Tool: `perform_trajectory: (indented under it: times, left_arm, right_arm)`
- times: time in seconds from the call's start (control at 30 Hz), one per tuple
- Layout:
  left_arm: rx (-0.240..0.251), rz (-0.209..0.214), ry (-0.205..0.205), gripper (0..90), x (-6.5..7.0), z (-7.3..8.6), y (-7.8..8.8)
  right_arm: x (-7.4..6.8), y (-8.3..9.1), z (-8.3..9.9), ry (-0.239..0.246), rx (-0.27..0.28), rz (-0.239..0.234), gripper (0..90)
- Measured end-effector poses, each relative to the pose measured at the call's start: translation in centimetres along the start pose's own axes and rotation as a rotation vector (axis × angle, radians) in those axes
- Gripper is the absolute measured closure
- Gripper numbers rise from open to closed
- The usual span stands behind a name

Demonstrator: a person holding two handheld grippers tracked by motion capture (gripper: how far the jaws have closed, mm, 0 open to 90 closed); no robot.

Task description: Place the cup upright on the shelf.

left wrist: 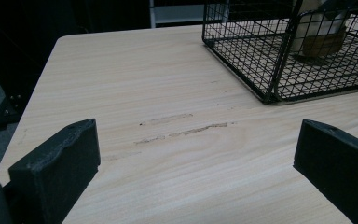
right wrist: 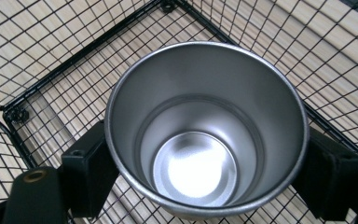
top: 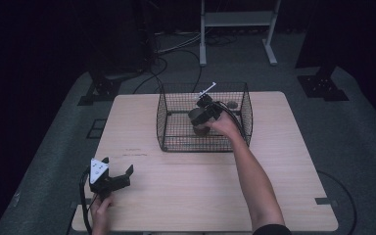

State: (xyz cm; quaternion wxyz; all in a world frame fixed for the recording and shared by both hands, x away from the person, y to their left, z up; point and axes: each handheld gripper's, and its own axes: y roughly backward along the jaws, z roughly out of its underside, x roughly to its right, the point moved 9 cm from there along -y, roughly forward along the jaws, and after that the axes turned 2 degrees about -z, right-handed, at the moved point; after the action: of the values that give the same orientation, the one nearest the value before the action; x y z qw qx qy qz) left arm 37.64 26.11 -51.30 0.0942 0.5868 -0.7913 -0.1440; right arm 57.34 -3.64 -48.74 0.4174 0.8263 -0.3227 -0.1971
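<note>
Wooden table (top: 186,196), pale grain, with a few dark scuff marks (left wrist: 186,129) ahead of the left jaws and between them in the left gripper view.

Black wire basket (top: 176,142) sits on the far half of the table, open at the top. From the left gripper it lies ahead and off to the right of the jaws, well apart from them. Its mesh floor (right wrist: 42,56) spreads under and all round the right jaws.

Right gripper (top: 201,117) reaches down inside the basket, hand behind it. Jaws clamped on a steel cup (right wrist: 205,130), one black jaw pressed to each side of the wall. Cup upright, mouth open toward the camera, inside bare and shiny. It is over the basket floor; contact with the mesh cannot be told.

Left gripper (top: 118,175) rests low at the near left part of the table. Jaws wide apart, nothing between them but bare wood.
</note>
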Motion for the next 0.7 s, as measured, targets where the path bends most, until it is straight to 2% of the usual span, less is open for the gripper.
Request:
perform_trajectory:
  times: [0.4, 0.7]
  left_arm:
    - [-0.002, 0.001, -0.006, 0.0, 0.03, 0.02, 0.01]
    - [-0.002, 0.002, -0.006, 0.0, 0.04, 0.01, 0.01]
  right_arm:
    - [-0.02, 0.37, 0.53, 0.029, -0.033, 0.018, 16.0]
    - [-0.07, 0.62, 0.75, 0.049, -0.034, 0.013, 13.0]
